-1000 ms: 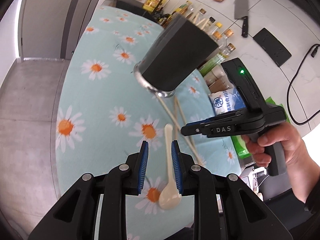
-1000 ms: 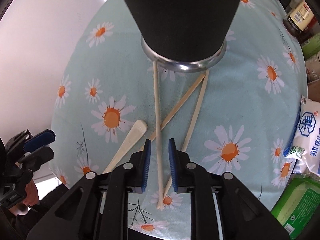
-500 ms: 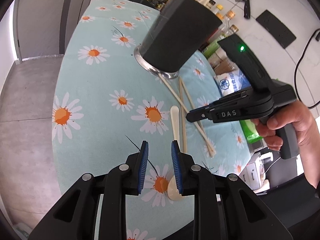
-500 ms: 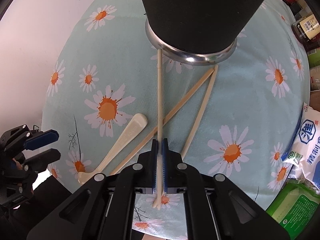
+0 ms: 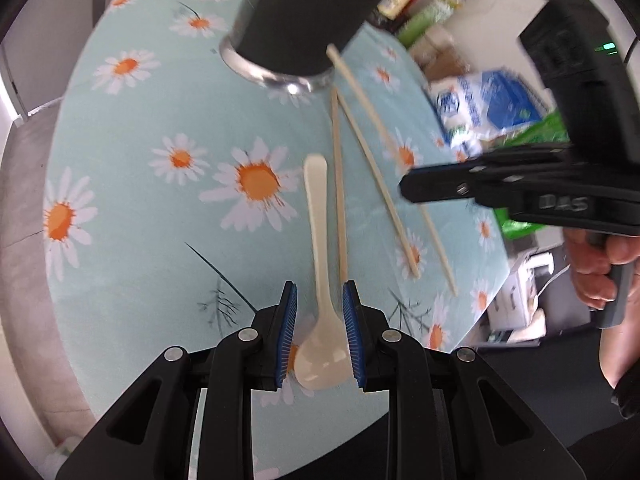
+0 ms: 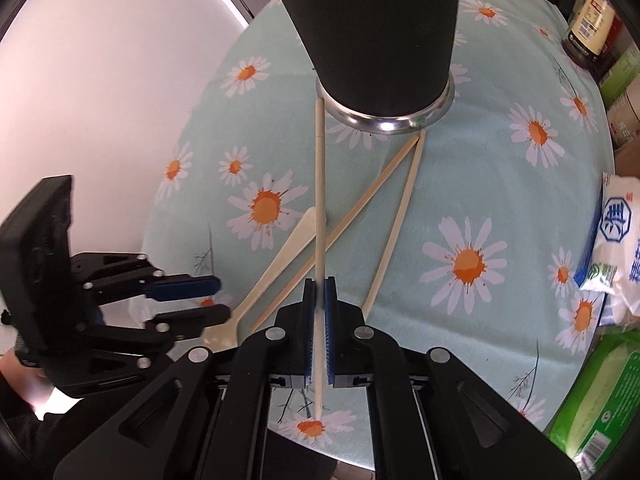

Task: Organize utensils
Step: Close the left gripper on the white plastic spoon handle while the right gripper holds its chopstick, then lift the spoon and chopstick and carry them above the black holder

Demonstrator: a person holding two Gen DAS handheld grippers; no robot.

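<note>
A black utensil holder (image 6: pixel 380 28) with a steel base stands on the daisy tablecloth (image 6: pixel 500 184); it also shows in the left wrist view (image 5: pixel 296 20). My right gripper (image 6: pixel 319 286) is shut on a pale chopstick (image 6: pixel 319 184) and holds it lifted, pointing at the holder. Two more chopsticks (image 6: pixel 396 216) lie on the cloth. A cream spoon (image 5: pixel 318 240) lies on the cloth. My left gripper (image 5: pixel 320 292) is open with its jaws on either side of the spoon's neck, just above the bowl (image 5: pixel 322 356).
A blue-and-white salt bag (image 6: pixel 618 248) and a green packet (image 6: pixel 596 396) lie at the table's right edge. Sauce bottles (image 6: pixel 588 28) stand at the back right. The table's near edge runs just under both grippers.
My right gripper has closed on the chopstick and lifted it. My left gripper has moved right, so that its open jaws straddle the spoon.
</note>
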